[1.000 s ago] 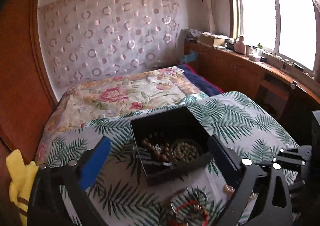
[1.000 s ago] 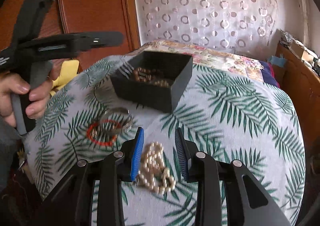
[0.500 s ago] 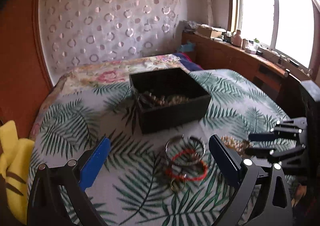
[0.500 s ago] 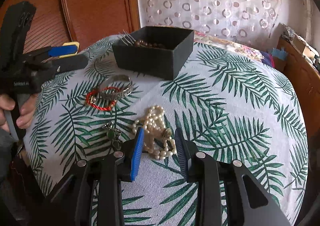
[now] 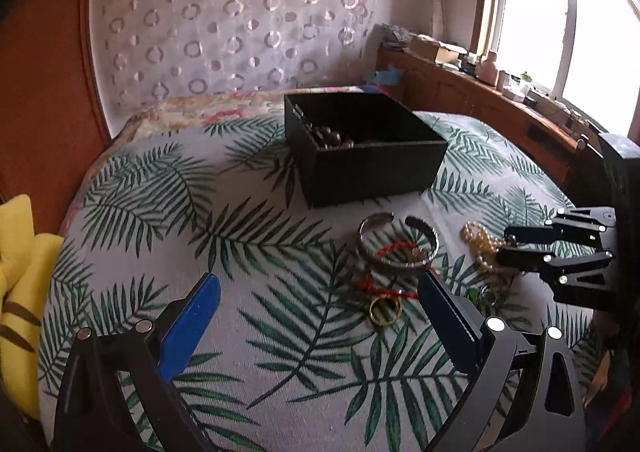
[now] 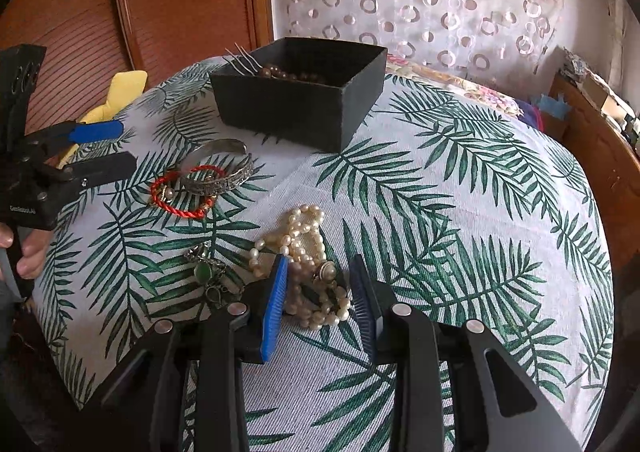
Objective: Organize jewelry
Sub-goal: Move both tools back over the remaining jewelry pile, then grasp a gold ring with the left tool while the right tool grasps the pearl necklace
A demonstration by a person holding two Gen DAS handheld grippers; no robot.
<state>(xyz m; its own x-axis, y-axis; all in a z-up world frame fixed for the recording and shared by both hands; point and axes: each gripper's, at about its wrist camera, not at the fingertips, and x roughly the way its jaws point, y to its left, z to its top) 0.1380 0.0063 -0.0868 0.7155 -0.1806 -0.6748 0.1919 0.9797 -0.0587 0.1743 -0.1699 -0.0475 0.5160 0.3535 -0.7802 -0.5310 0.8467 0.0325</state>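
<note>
The right gripper (image 6: 320, 272) has its jaws partly apart, straddling a heap of pearl necklace (image 6: 308, 264) on the palm-leaf tablecloth (image 6: 460, 212); the pads stand on either side of the pearls, not pressing them. It tilts steeply down at the cloth. The left gripper (image 5: 320, 304) is spread wide and holds nothing, angled down over the cloth, with a red cord bracelet (image 5: 384, 284) and a gold ring (image 5: 385, 311) just inside its right finger (image 5: 444, 308). A silver cuff bangle (image 5: 396, 244) overlaps the cord. Beyond sits the black box (image 5: 376, 172) with brown beads (image 5: 332, 138) inside.
</note>
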